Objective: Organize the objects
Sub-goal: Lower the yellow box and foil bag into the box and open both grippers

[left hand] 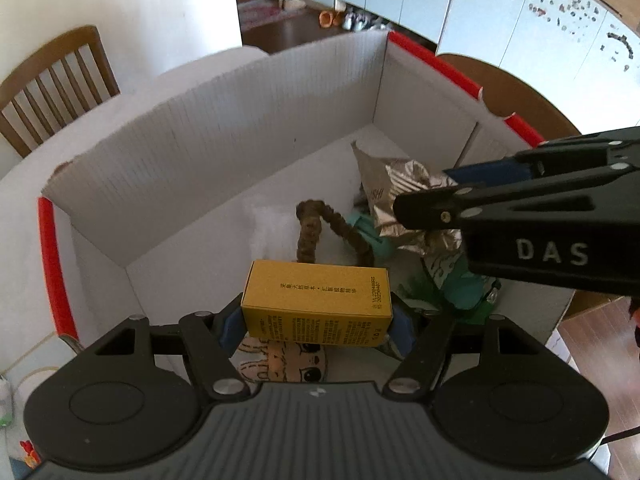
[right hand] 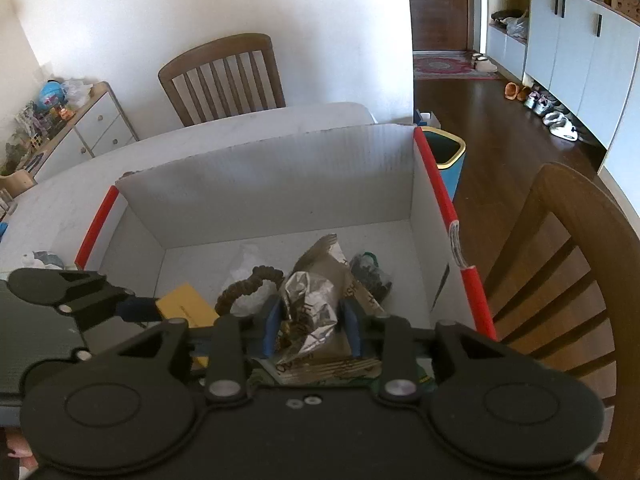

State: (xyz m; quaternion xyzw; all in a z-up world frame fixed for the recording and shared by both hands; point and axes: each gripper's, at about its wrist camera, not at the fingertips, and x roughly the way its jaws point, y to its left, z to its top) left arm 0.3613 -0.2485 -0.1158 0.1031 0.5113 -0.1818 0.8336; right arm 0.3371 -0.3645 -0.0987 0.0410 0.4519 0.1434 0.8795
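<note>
My left gripper (left hand: pixel 318 322) is shut on a small yellow carton (left hand: pixel 316 304) and holds it over the white cardboard box with red edges (left hand: pixel 200 140). My right gripper (right hand: pixel 312 320) is shut on a crumpled silver foil snack bag (right hand: pixel 308 308), low inside the same box (right hand: pixel 280 176). The right gripper also shows in the left wrist view (left hand: pixel 436 196), gripping the foil bag (left hand: pixel 400 184). The left gripper (right hand: pixel 140 308) with the carton (right hand: pixel 188 308) shows in the right wrist view. A brown scrunchie (left hand: pixel 320 224) lies on the box floor.
Other packets, a teal item (left hand: pixel 372 236) and a cartoon-print pouch (left hand: pixel 280 360) lie in the box. The box stands on a white table (right hand: pixel 120 148). Wooden chairs (right hand: pixel 224 76) stand at the far side and at the right (right hand: pixel 560 272). A bin (right hand: pixel 444 152) stands beyond the box.
</note>
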